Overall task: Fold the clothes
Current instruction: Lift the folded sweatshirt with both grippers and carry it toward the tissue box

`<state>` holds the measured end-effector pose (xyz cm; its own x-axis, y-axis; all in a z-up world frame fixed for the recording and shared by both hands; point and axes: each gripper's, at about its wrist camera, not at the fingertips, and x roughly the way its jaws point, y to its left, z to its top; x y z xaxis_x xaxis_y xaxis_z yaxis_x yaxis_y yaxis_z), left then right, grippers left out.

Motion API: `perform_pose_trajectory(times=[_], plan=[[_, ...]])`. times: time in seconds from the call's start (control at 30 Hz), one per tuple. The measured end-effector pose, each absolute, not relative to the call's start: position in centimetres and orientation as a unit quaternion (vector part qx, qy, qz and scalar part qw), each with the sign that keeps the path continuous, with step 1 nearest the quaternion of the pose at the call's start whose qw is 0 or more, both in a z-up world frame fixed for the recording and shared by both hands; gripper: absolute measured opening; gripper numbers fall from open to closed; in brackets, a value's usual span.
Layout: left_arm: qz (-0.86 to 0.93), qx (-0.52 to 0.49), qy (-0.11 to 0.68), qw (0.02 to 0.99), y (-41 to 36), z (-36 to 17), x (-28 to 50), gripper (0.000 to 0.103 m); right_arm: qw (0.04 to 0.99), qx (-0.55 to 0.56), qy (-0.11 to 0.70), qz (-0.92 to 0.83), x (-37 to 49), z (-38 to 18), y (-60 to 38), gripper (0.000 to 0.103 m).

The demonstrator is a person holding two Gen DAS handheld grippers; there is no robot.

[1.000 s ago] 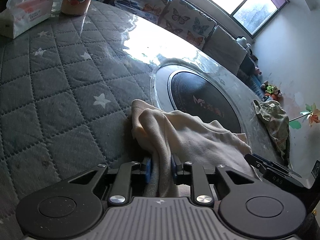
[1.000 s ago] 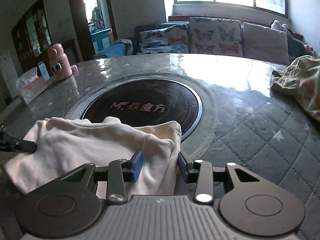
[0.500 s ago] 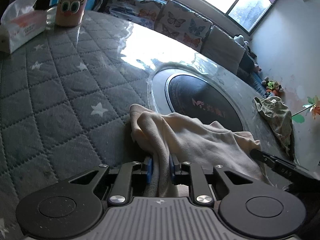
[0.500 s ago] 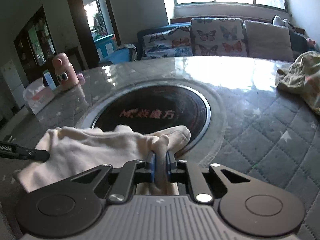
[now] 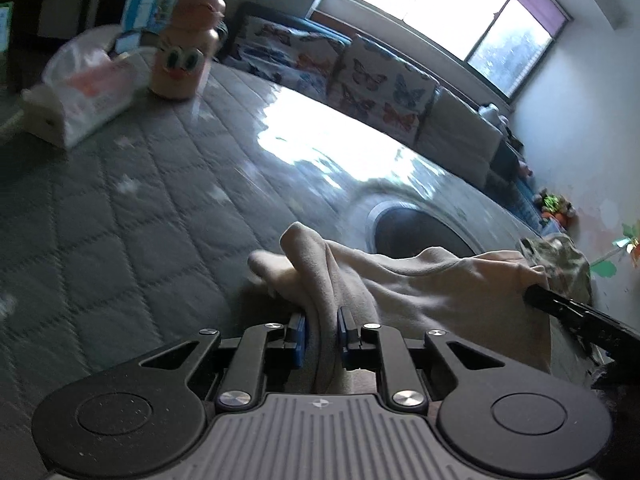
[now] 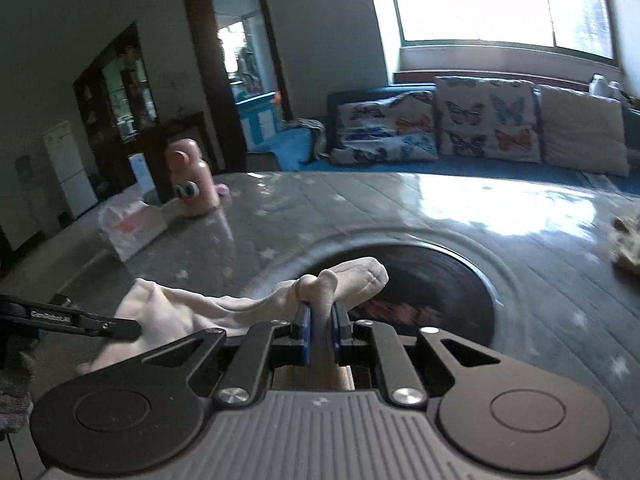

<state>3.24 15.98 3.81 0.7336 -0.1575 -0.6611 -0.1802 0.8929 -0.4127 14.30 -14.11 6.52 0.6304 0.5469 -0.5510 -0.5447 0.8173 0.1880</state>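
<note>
The left gripper (image 5: 322, 330) is clenched on a bunched fold of the cream garment (image 5: 432, 280), the cloth pinched between its blue pads (image 5: 298, 332). The right gripper (image 6: 320, 330) is likewise clamped on another gathered edge of the same garment (image 6: 224, 308), a knot of fabric bulging above its pads (image 6: 305, 328). The garment hangs stretched between the two grips, above the near edge of the dark disc (image 6: 432, 280) set in the table (image 5: 120, 208); whether any part of it touches the table cannot be told. In the left view the right gripper's finger (image 5: 576, 312) reaches into the cloth's far corner; in the right view the left gripper's finger (image 6: 80, 320) meets the cloth's opposite end. The table carries a grey quilted cover with star marks. Beyond the disc, toward the table's far left, stand a pink bottle (image 6: 192, 184) with cartoon eyes and, just beside it, a tissue pack (image 6: 132, 228). A crumpled green garment (image 5: 560, 256) lies to the right of the disc near the table edge. Behind the table, butterfly cushions (image 6: 480, 120) line a sofa. Both views are motion-blurred.
</note>
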Motion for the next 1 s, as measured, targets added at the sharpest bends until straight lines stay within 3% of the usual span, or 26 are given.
perform_pose_trajectory(times=[0.5,1.0], plan=[[0.110,-0.178,0.334,0.919,24.8,7.1,6.5,0.017,0.886,-0.010,0.305,0.348,21.1,6.5,-1.0,0.009],[0.168,-0.151,0.357,0.906,28.2,4.3,8.5,0.017,0.878,-0.030,0.327,0.349,23.9,4.0,4.8,0.009]])
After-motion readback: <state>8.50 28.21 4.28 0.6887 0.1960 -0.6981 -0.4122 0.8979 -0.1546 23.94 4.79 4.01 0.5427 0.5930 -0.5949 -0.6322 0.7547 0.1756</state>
